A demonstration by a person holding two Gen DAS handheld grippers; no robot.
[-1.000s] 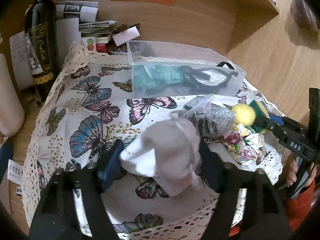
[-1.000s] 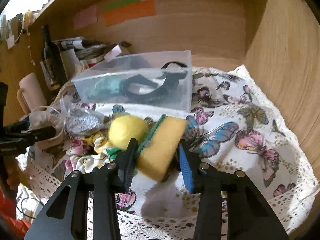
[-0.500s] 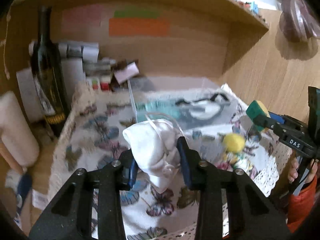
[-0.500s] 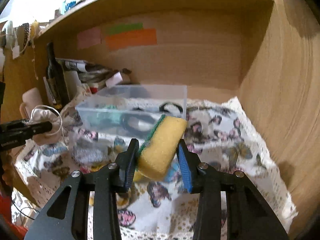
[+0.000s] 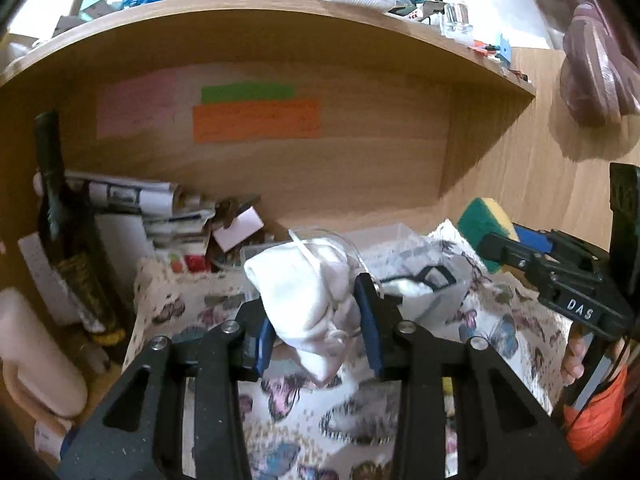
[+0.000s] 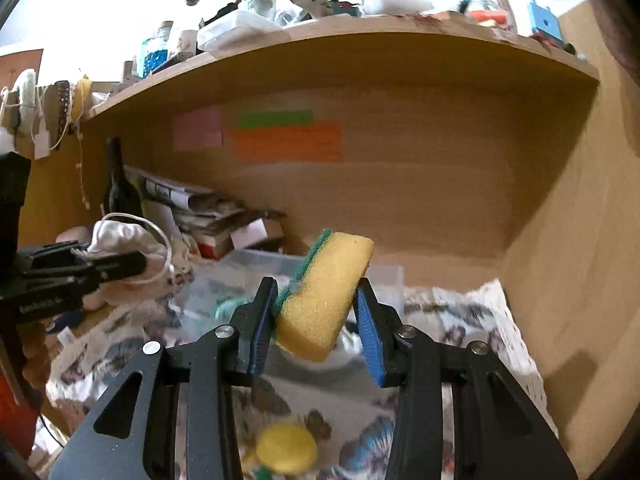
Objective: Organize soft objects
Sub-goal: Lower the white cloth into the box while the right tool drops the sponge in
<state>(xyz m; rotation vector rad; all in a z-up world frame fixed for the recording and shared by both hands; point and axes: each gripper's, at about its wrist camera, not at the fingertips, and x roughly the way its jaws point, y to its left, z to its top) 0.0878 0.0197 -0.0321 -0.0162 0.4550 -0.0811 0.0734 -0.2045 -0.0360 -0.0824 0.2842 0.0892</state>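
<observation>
My left gripper (image 5: 316,332) is shut on a white drawstring pouch (image 5: 308,296) and holds it in the air above the butterfly cloth (image 5: 312,420). The pouch also shows at the left of the right wrist view (image 6: 128,244). My right gripper (image 6: 316,328) is shut on a yellow sponge with a green scouring side (image 6: 324,296), held above the clear plastic box (image 6: 384,280); the sponge also shows in the left wrist view (image 5: 484,224). The box (image 5: 392,236) holds teal and black-and-white soft items. A yellow ball (image 6: 286,448) lies on the cloth below.
A dark wine bottle (image 5: 68,248) and a stack of papers and small boxes (image 5: 160,216) stand at the back left. A wooden shelf (image 6: 360,48) with clutter runs overhead; a wooden wall (image 6: 568,240) closes the right side.
Both grippers have lifted their loads up off the cloth and moved toward the clear box. The pouch and the sponge hang higher now; the yellow ball stayed on the cloth.
</observation>
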